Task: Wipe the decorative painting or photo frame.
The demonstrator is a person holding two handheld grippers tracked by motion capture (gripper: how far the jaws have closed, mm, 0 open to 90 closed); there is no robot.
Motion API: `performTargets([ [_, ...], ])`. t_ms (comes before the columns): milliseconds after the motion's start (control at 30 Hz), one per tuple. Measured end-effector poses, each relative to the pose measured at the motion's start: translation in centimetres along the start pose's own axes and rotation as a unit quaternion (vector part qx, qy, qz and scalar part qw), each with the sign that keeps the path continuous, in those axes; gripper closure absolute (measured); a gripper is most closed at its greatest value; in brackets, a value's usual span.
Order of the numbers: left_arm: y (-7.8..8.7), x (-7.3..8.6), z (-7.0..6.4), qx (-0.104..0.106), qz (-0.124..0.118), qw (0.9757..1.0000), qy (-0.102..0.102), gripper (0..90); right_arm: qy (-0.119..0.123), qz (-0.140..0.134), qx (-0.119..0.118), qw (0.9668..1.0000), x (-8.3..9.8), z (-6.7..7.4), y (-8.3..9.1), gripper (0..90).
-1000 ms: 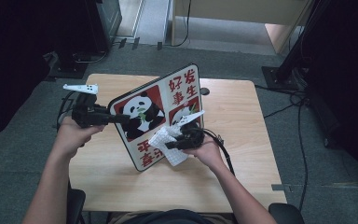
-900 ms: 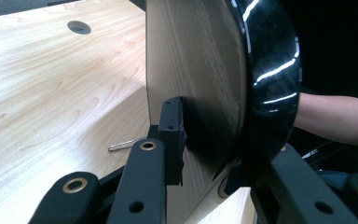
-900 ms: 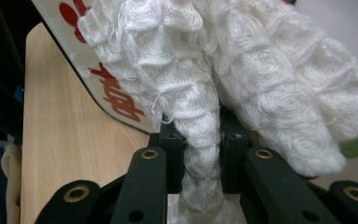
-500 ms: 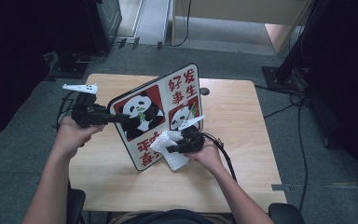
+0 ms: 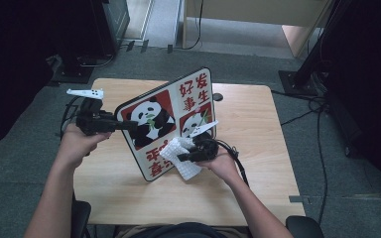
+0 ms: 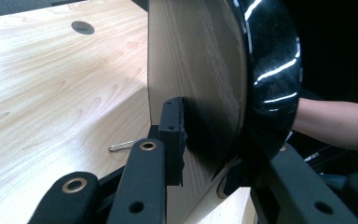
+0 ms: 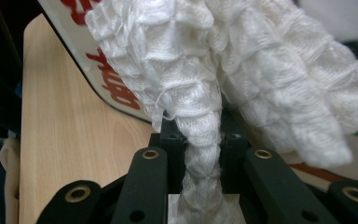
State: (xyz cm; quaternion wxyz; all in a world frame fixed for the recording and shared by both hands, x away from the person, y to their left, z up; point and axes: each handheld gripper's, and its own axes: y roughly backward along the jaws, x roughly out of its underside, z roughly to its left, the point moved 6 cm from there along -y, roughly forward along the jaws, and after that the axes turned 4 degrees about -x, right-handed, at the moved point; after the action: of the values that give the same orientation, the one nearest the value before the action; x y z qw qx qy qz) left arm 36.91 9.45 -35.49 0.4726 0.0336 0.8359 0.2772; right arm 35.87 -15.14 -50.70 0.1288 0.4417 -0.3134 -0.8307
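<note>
Standing tilted on its lower edge on the table (image 5: 258,114), the panda board (image 5: 154,119) is clamped at its left rim by the left claw (image 5: 124,125), while the right claw (image 5: 186,157), pinched on the white cloth (image 5: 181,157), presses it against the board's printed face.

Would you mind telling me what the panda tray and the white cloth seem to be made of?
The tray looks like glossy lacquered board or plastic: shiny black rim, wood-grain underside. The cloth looks like soft cotton weave, its surface puckered and matte.
</note>
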Motion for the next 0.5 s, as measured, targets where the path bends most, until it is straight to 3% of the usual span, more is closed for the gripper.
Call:
performTargets([
  [300, 0.5, 0.0, 0.0, -0.004, -0.004, 1.0000, -0.001, 70.9, 0.005, -0.019, 0.005, 0.9998, -2.8, 1.5, 2.6, 77.9],
  [500, 0.8, 0.1, 0.0, -0.004, 0.000, 1.0000, -0.001, 70.3, 0.031, -0.032, 0.005, 0.9990, -5.7, 2.9, 4.3, 77.8],
])
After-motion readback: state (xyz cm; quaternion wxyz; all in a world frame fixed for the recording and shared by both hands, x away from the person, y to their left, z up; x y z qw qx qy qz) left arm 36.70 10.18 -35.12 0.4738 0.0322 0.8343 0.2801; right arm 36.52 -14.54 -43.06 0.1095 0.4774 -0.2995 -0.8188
